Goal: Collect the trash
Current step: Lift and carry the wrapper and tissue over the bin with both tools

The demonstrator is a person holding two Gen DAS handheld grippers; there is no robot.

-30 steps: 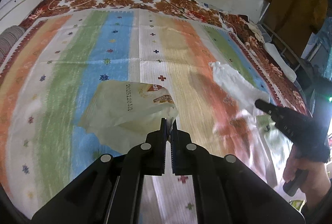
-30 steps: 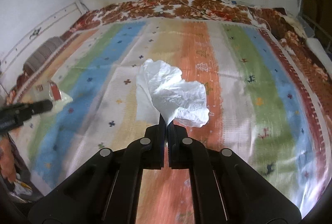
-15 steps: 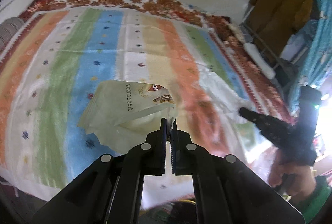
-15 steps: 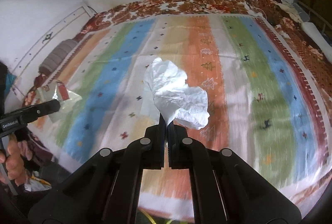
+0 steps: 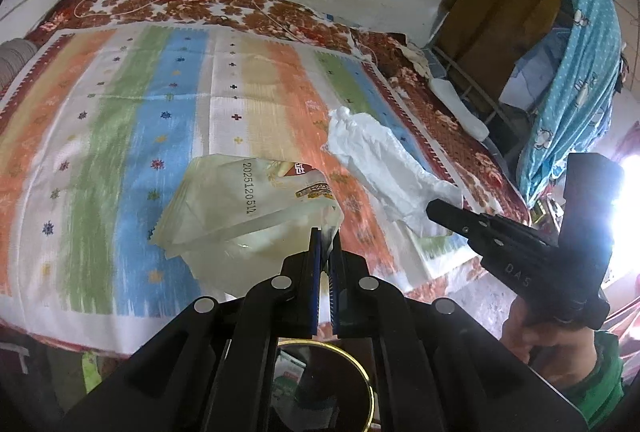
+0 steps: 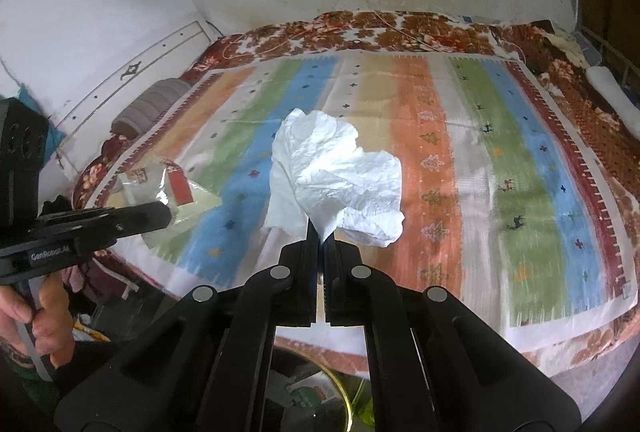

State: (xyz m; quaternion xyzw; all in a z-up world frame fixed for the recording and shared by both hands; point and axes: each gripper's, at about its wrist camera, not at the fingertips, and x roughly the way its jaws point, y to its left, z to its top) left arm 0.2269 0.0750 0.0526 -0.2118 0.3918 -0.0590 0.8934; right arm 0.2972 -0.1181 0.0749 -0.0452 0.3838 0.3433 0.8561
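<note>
My left gripper (image 5: 325, 232) is shut on a pale snack wrapper (image 5: 244, 208) with a printed date, held in the air above the bed's near edge. My right gripper (image 6: 318, 232) is shut on a crumpled white tissue (image 6: 336, 184), also held up. Each gripper shows in the other view: the right one with its tissue (image 5: 380, 160) at the right, the left one with its wrapper (image 6: 160, 188) at the left. A trash bin with a gold rim (image 5: 360, 368) and rubbish inside sits below both grippers (image 6: 348, 400).
A striped multicoloured mat (image 6: 480, 172) covers a bed with a brown floral sheet (image 5: 168, 4). A grey pillow (image 6: 156, 104) lies at the left. A rack with a blue spotted cloth (image 5: 576, 72) stands right of the bed.
Both grippers have pulled back from over the bed toward its near edge, carrying the wrapper and tissue. The gold-rimmed bin has come into view below them.
</note>
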